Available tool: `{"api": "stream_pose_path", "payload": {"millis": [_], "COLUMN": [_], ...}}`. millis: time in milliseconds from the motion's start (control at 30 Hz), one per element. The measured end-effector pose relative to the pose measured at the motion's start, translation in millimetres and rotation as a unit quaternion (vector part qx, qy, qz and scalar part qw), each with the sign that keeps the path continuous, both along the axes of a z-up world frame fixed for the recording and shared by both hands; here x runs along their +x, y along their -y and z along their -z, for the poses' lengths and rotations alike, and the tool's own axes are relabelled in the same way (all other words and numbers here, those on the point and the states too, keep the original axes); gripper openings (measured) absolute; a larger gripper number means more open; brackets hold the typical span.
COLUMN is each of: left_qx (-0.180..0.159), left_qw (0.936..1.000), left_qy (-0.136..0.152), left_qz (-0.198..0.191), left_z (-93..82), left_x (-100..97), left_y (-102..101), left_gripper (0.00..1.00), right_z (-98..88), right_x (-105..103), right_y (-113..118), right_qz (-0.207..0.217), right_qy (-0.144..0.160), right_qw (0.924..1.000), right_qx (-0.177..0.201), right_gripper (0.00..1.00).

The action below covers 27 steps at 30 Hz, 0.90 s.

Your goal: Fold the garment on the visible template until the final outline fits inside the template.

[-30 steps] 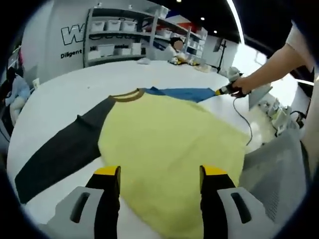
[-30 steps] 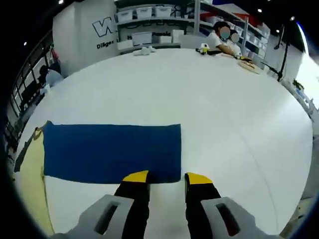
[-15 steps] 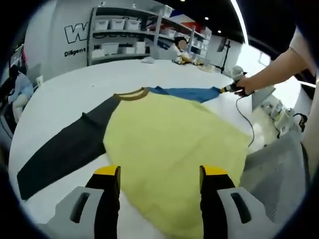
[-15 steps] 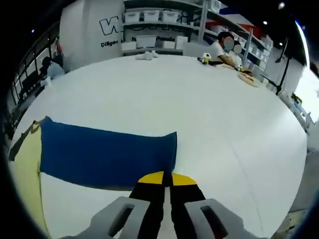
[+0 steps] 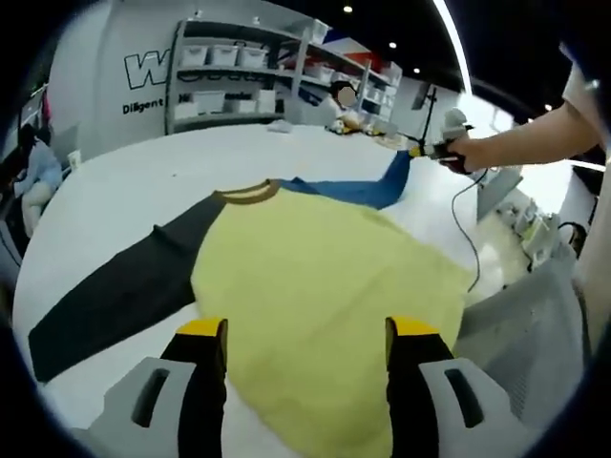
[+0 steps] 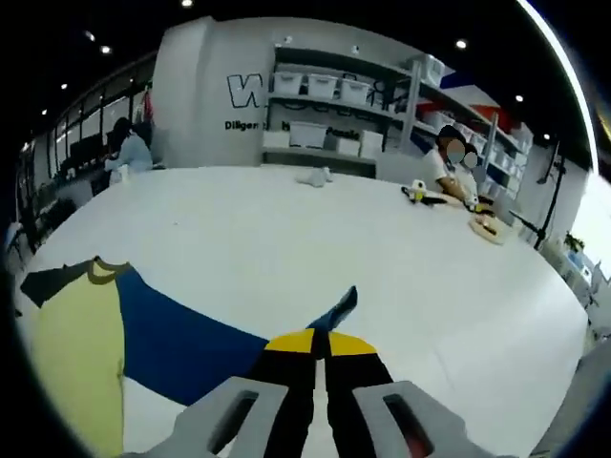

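Right claw [image 6: 320, 341], jaws pressed together on the end of the blue sleeve [image 6: 181, 339], holds that end raised off the white desk [image 6: 286, 239]. Left claw [image 5: 307, 329], jaws wide apart and holding nothing, hovers over the near hem of my yellow garment [image 5: 315, 286], which lies flat just ahead, its dark sleeve [image 5: 115, 291] stretched out to the left.

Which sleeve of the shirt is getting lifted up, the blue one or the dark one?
The blue sleeve: the right gripper is shut on its cuff, raised off the table. The dark sleeve lies flat.
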<state>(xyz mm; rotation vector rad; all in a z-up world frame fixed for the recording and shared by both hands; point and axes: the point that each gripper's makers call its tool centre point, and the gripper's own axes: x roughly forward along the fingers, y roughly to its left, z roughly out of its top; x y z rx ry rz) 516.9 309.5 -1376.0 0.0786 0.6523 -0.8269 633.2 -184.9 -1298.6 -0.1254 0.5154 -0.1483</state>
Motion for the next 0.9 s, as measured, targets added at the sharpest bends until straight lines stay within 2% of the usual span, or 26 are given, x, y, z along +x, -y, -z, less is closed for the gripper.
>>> {"api": "stream_pose_path", "payload": {"millis": [100, 200, 267, 333, 500, 633, 700, 733, 900], "left_qx": [-0.007, -0.007, -0.007, -0.009, -0.015, -0.015, -0.016, -0.016, -0.016], "left_qw": [1.0000, 0.9999, 0.9999, 0.9998, 0.9996, 0.9995, 0.9995, 0.9995, 0.9995], "left_qy": [0.004, 0.007, 0.013, 0.014, 0.023, 0.027, 0.025, 0.026, 0.027], "left_qz": [-0.001, 0.002, 0.004, 0.004, 0.004, 0.006, 0.007, 0.007, 0.002], "left_z": [-2.0, -1.6, -2.4, -2.8, -7.1, -7.9, -7.9, -8.3, -9.3], "left_x": [-1.4, -5.5, -7.7, -8.5, -9.6, -11.1, -13.2, -14.0, -16.4], "left_y": [0.8, 2.1, 2.4, 2.5, 2.8, 2.8, 2.7, 2.4, -1.9], "left_gripper": [0.66, 0.72, 0.76, 0.80, 0.88, 0.92, 0.92, 0.92, 0.91], "right_z": [-20.4, -33.8, -39.0, -41.2, -48.5, -53.6, -52.0, -51.9, -41.8], "right_x": [15.7, 26.3, 32.4, 36.4, 49.9, 55.1, 62.5, 62.9, 66.3], "right_y": [-34.3, -69.6, -95.5, -112.4, -174.0, -214.3, -236.8, -241.1, -294.0], "right_qz": [-0.040, -0.081, -0.104, -0.115, -0.173, -0.198, -0.224, -0.227, -0.258], "right_qy": [0.025, 0.037, 0.045, 0.047, 0.059, 0.070, 0.072, 0.072, 0.067], "right_qw": [0.9989, 0.9959, 0.9935, 0.9922, 0.9830, 0.9776, 0.9718, 0.9711, 0.9632], "right_qx": [-0.002, -0.017, -0.011, -0.007, 0.002, 0.016, 0.014, 0.016, 0.033], "right_gripper": [0.00, 0.00, 0.00, 0.00, 0.00, 0.00, 0.00, 0.00, 0.00]}}
